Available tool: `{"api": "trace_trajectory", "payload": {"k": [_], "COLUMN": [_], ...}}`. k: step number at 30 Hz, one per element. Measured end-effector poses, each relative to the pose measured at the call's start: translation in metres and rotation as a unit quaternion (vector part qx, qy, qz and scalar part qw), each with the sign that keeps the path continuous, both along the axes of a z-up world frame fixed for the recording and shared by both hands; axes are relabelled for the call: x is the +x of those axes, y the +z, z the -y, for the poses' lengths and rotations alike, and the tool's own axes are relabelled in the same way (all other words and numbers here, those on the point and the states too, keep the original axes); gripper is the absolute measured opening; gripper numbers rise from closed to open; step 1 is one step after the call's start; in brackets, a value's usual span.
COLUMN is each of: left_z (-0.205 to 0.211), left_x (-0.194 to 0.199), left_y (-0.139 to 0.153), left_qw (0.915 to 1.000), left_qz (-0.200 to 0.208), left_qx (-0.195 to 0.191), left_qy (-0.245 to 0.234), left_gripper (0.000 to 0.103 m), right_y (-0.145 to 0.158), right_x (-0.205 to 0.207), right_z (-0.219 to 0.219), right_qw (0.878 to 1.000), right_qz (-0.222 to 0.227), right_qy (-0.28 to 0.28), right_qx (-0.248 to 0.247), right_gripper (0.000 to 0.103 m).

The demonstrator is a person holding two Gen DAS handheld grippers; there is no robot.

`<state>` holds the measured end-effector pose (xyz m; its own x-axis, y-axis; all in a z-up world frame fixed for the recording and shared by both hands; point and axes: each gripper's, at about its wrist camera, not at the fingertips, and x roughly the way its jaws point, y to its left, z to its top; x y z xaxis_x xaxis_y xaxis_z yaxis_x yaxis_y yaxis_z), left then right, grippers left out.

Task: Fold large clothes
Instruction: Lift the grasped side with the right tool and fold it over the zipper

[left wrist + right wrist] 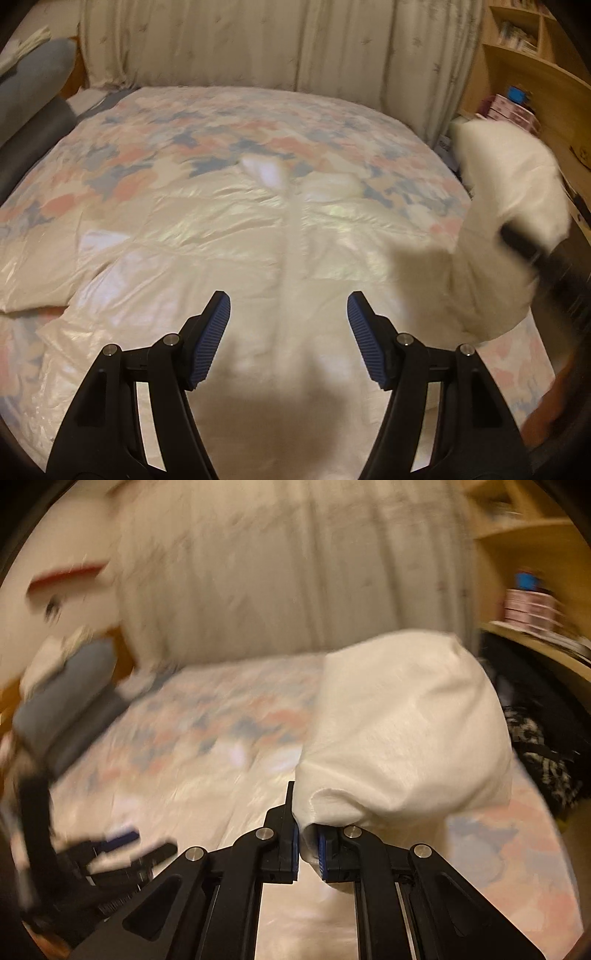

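Observation:
A shiny cream quilted jacket (258, 240) lies spread front-up on the bed, its zipper line running up the middle. My left gripper (289, 332) is open and empty, hovering over the jacket's lower middle. My right gripper (308, 834) is shut on the jacket's right sleeve (402, 731) and holds it lifted above the bed. The lifted sleeve (509, 206) and the right gripper (524, 247) also show blurred at the right of the left wrist view. The left gripper (122, 845) appears blurred at the lower left of the right wrist view.
The bed has a floral cover (147, 147) in pink and blue. Pale curtains (258, 44) hang behind it. A grey pillow (33, 74) lies at the left. Wooden shelves (535, 74) with boxes stand at the right, and a dark patterned bag (546, 768) sits beside the bed.

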<state>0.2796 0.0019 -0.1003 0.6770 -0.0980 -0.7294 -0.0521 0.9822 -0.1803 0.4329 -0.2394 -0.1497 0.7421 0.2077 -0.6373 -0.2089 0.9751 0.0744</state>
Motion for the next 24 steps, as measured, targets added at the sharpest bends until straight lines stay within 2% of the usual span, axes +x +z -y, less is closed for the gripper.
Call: {"api": "trace_trajectory", "payload": {"k": [5, 6, 8, 9, 10, 12, 15, 18, 21, 24], "left_z": [-0.034, -0.041, -0.044, -0.048, -0.048, -0.050, -0.050, -0.052, -0.052, -0.050], "left_x": [-0.006, -0.009, -0.008, -0.011, -0.012, -0.016, -0.017, -0.019, -0.021, -0.016], "left_y": [-0.026, -0.031, -0.041, -0.044, -0.047, -0.050, -0.053, -0.058, -0.062, -0.068], "left_qw": [0.9991, 0.9986, 0.9979, 0.9972, 0.9969, 0.9956, 0.9925, 0.9863, 0.9834, 0.9834], "left_qz": [-0.035, -0.042, -0.050, -0.053, -0.054, -0.054, -0.055, -0.060, -0.062, -0.075], "left_qx": [-0.023, -0.031, -0.042, -0.053, -0.057, -0.076, -0.106, -0.148, -0.164, -0.159], "left_qy": [0.008, 0.006, 0.002, -0.001, -0.003, -0.011, -0.025, -0.041, -0.046, -0.043], "left_gripper": [0.064, 0.064, 0.064, 0.064, 0.064, 0.064, 0.064, 0.064, 0.068, 0.070], "right_y": [-0.076, -0.090, -0.103, -0.105, -0.104, -0.096, -0.084, -0.071, -0.068, -0.076], "right_x": [-0.005, -0.006, -0.013, -0.019, -0.028, -0.040, -0.065, -0.089, -0.089, -0.111], "right_z": [-0.060, -0.066, -0.068, -0.065, -0.067, -0.055, -0.065, -0.037, -0.038, -0.018], "right_qw": [0.994, 0.991, 0.988, 0.989, 0.990, 0.991, 0.993, 0.995, 0.995, 0.994], "right_qz": [-0.078, -0.098, -0.116, -0.115, -0.108, -0.095, -0.090, -0.093, -0.095, -0.109], "right_qy": [0.049, 0.059, 0.067, 0.065, 0.062, 0.065, 0.061, 0.037, 0.019, 0.001], "right_qx": [-0.063, -0.071, -0.074, -0.073, -0.072, -0.061, -0.052, -0.024, 0.005, 0.029], "right_gripper": [0.009, 0.012, 0.032, 0.053, 0.067, 0.073, 0.074, 0.074, 0.074, 0.074]}}
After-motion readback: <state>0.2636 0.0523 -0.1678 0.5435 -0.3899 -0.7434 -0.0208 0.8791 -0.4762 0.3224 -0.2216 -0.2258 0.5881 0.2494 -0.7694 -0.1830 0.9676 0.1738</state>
